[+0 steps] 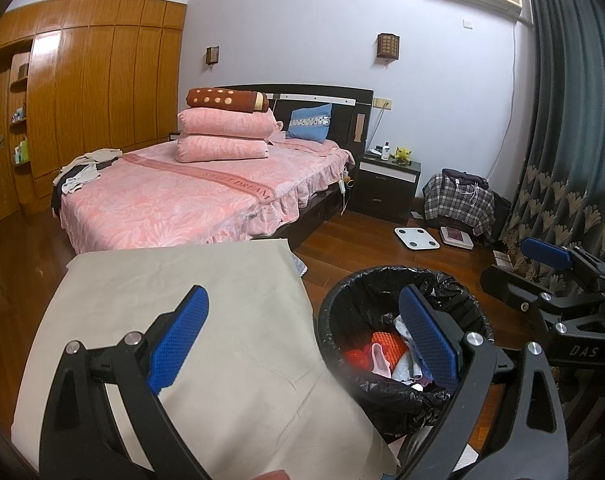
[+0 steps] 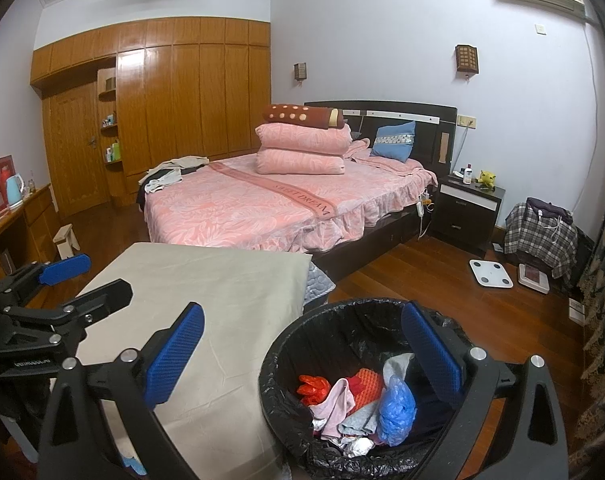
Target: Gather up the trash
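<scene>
A round bin with a black liner (image 1: pixel 338 300) (image 2: pixel 278 344) stands on the floor beside the cloth-covered table (image 1: pixel 190 280) (image 2: pixel 206 280). It holds mixed trash (image 2: pixel 350 400): red, orange, pink, grey and blue crumpled pieces, also in the left wrist view (image 1: pixel 378 356). My left gripper (image 1: pixel 302 340) is open and empty, spanning the table edge and the bin. My right gripper (image 2: pixel 302 356) is open and empty over the bin's left rim. Each gripper shows in the other's view, the right one (image 1: pixel 542 260) and the left one (image 2: pixel 62 268).
A pink bed (image 2: pixel 270 204) stands behind the table, a dark nightstand (image 2: pixel 466 208) to its right. A white scale (image 2: pixel 490 274) and a second scale (image 2: pixel 534 278) lie on the wood floor by a plaid-covered pile (image 2: pixel 542 236). Curtains (image 1: pixel 566 120) hang right; wardrobe (image 2: pixel 174 120) left.
</scene>
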Tool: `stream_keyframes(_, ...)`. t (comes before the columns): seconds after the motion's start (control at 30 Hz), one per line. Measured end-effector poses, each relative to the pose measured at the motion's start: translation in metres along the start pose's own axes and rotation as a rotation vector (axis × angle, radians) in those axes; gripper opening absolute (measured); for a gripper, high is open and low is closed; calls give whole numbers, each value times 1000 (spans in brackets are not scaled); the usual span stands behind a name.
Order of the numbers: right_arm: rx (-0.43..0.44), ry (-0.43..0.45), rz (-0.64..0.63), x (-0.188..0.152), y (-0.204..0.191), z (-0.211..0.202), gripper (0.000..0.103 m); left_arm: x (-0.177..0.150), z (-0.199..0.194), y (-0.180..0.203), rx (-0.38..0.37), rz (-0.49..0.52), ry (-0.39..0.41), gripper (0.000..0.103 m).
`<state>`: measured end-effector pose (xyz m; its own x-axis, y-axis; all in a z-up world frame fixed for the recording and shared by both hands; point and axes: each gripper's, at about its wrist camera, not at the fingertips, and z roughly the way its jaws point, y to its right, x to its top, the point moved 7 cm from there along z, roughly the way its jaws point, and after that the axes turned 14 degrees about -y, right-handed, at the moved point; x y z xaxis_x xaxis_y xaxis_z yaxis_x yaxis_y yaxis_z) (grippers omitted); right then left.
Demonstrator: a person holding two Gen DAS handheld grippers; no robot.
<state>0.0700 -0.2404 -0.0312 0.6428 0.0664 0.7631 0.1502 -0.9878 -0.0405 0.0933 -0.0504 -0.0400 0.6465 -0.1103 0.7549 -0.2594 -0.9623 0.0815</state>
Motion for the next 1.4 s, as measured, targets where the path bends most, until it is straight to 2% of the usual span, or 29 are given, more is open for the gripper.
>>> stream_keyframes(1.4, 1, -1, 0, 1, 0, -1, 97, -1, 0, -2, -5, -4, -8, 93)
